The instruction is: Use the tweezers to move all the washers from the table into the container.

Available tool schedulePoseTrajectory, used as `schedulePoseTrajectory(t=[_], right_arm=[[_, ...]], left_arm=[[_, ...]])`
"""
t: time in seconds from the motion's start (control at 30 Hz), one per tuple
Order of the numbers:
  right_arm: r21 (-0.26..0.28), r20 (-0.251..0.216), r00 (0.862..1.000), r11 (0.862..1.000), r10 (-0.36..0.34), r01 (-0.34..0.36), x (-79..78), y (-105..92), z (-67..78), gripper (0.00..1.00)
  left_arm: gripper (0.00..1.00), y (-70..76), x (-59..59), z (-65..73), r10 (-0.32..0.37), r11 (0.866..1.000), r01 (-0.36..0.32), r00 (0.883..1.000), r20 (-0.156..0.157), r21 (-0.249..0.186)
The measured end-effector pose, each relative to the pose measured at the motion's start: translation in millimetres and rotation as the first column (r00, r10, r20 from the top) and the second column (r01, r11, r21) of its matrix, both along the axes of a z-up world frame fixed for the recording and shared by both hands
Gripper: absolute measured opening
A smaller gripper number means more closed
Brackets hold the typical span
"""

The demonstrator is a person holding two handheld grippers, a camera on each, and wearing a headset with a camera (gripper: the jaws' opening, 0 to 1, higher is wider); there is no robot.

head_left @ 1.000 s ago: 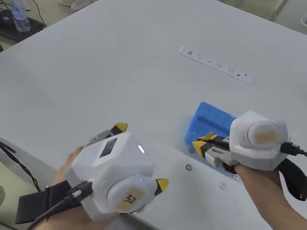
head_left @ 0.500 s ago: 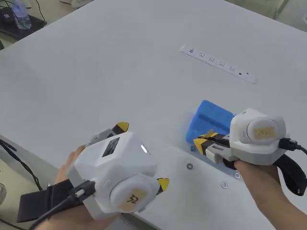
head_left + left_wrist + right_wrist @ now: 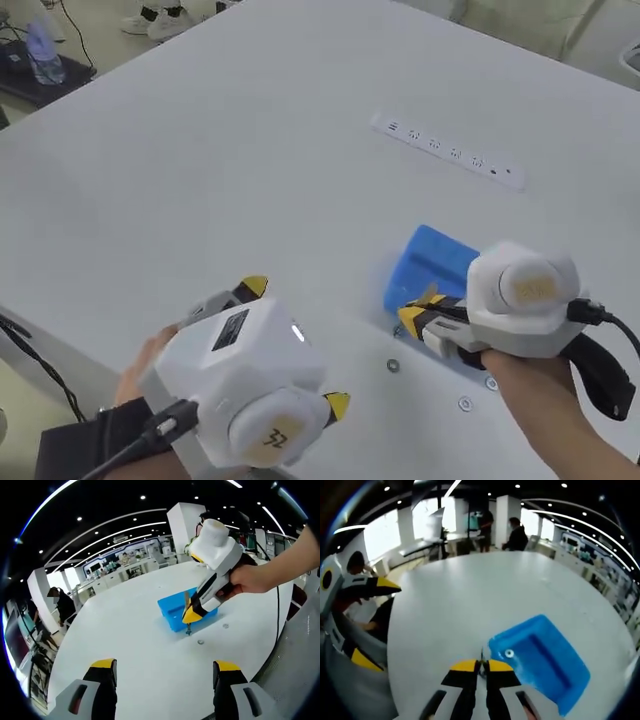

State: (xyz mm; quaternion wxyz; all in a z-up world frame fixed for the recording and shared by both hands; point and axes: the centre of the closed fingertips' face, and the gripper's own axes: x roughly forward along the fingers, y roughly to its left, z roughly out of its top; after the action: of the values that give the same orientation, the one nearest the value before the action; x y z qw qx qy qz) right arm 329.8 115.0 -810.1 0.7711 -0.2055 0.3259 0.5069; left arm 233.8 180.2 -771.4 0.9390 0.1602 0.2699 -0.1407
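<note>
Jaws of my right gripper (image 3: 481, 663) clamp the tweezers (image 3: 482, 656), tips down at the blue container's (image 3: 552, 670) near corner beside one washer (image 3: 509, 653), likely for the drop; more washers (image 3: 392, 366) wait on the tabletop (image 3: 250, 170); left gripper's (image 3: 165, 664) jaws apart, parked clear.

The left gripper (image 3: 165, 664) shows its two yellow-tipped black jaws spread wide apart above the white tabletop (image 3: 125, 645). Ahead, a hand (image 3: 248, 578) holds the white right gripper (image 3: 191, 616) tilted downward, its yellow-tipped jaws pressed together on slim metal tweezers (image 3: 188, 628) whose tip hangs just beside the near wall of a shallow blue rectangular plastic container (image 3: 175, 611). A small silver ring washer (image 3: 200, 642) lies on the table just below the tweezers' tip, and a second washer (image 3: 225, 626) lies near the container's right corner
</note>
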Motion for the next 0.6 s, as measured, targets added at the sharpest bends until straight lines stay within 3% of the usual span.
schedulePoseTrajectory(t=[0.2,0.3,0.43,0.6], right_arm=[[0.043,-0.021,1.0,0.999,0.006,-0.005,-8.3,-0.1,18.9,0.02],[0.097,-0.049,0.999,0.995,-0.007,0.012,-11.6,1.6,33.3,0.02],[0.154,-0.04,0.999,0.988,-0.028,0.033,-7.2,1.7,55.9,0.02],[0.178,-0.003,0.998,0.982,-0.055,0.055,6.7,0.9,73.8,0.02]], left_arm=[[0.8,0.8,0.0,0.0,0.002,1.0,-0.002,1.0,0.001,0.004],[0.8,0.9,0.1,0.0,0.002,1.0,-0.002,1.0,0.002,0.005],[0.8,1.5,0.2,-0.1,0.004,1.0,-0.004,1.0,0.002,0.007],[0.8,1.7,0.2,-0.3,0.004,1.0,-0.004,1.0,0.001,0.01]])
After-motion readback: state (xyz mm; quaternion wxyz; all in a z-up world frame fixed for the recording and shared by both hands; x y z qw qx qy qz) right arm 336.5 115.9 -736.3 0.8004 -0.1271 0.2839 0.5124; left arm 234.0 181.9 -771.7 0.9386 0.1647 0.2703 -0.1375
